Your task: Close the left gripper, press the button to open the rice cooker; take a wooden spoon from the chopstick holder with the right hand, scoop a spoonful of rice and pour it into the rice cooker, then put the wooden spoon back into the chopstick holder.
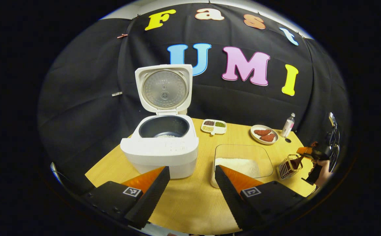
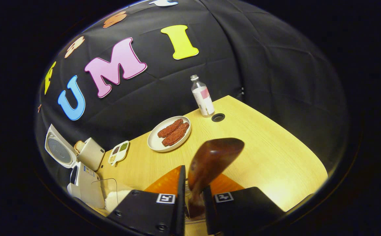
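Note:
The white rice cooker (image 1: 159, 149) stands open with its lid (image 1: 163, 88) upright; a little rice lies in the dark pot (image 1: 164, 127). My left gripper (image 1: 192, 171) hangs open before it, holding nothing. A clear box of rice (image 1: 243, 162) sits right of the cooker, and the wire chopstick holder (image 1: 289, 167) beside that. My right gripper (image 2: 194, 191) is shut on the wooden spoon (image 2: 215, 155), bowl end up; its lower end is hidden between the fingers. In the left gripper view the right gripper (image 1: 305, 151), held by a hand (image 1: 323, 172), is just above the holder.
On the wooden table (image 2: 269, 147) stand a plate of red food (image 2: 170, 132), a small bottle (image 2: 203, 96) by a cable hole (image 2: 218, 117), and a divided dish of grains (image 1: 213, 126). The cooker (image 2: 84, 182) shows at the left of the right gripper view.

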{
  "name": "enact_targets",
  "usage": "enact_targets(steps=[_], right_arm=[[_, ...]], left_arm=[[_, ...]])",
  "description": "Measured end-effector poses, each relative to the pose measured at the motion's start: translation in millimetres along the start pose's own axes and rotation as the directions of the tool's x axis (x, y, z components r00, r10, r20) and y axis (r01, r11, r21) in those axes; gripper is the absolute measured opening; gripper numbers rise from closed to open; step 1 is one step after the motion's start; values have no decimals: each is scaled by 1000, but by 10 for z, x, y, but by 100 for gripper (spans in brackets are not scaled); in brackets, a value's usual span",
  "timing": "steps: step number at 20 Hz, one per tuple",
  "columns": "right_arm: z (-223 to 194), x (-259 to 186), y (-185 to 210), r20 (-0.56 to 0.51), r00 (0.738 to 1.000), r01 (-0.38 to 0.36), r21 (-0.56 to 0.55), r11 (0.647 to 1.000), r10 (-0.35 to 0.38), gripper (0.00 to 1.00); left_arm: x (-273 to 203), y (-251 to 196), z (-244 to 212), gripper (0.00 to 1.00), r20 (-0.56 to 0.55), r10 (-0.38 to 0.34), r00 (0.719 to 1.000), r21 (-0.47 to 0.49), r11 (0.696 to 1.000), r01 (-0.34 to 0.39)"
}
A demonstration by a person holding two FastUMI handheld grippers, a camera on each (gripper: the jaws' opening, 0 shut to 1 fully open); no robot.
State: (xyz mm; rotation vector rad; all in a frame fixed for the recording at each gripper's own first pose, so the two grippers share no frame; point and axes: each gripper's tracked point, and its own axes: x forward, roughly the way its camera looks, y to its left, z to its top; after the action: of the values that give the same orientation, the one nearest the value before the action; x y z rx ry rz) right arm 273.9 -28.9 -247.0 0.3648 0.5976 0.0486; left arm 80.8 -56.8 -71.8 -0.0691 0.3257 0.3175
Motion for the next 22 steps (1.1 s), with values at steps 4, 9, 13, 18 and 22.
enact_targets(steps=[4,9,13,18,22], right_arm=[[12,-160,-37,7,1000,5,-33,999,-5,71],[113,-453,-174,45,998,52,-77,996,-49,98],[245,-748,-305,87,993,92,-176,980,-78,98],[374,-1205,-258,148,986,110,-253,961,-74,98],[388,-1509,-102,172,983,106,-283,953,-58,99]], left_arm=[[47,161,299,96,40,23,999,-22,1000,-22],[115,414,704,96,73,46,996,-27,999,-44],[116,711,1172,96,121,65,991,-84,995,-55],[251,1027,1928,95,166,53,985,-136,990,-31],[490,1306,2605,95,196,57,979,-109,993,-36]])
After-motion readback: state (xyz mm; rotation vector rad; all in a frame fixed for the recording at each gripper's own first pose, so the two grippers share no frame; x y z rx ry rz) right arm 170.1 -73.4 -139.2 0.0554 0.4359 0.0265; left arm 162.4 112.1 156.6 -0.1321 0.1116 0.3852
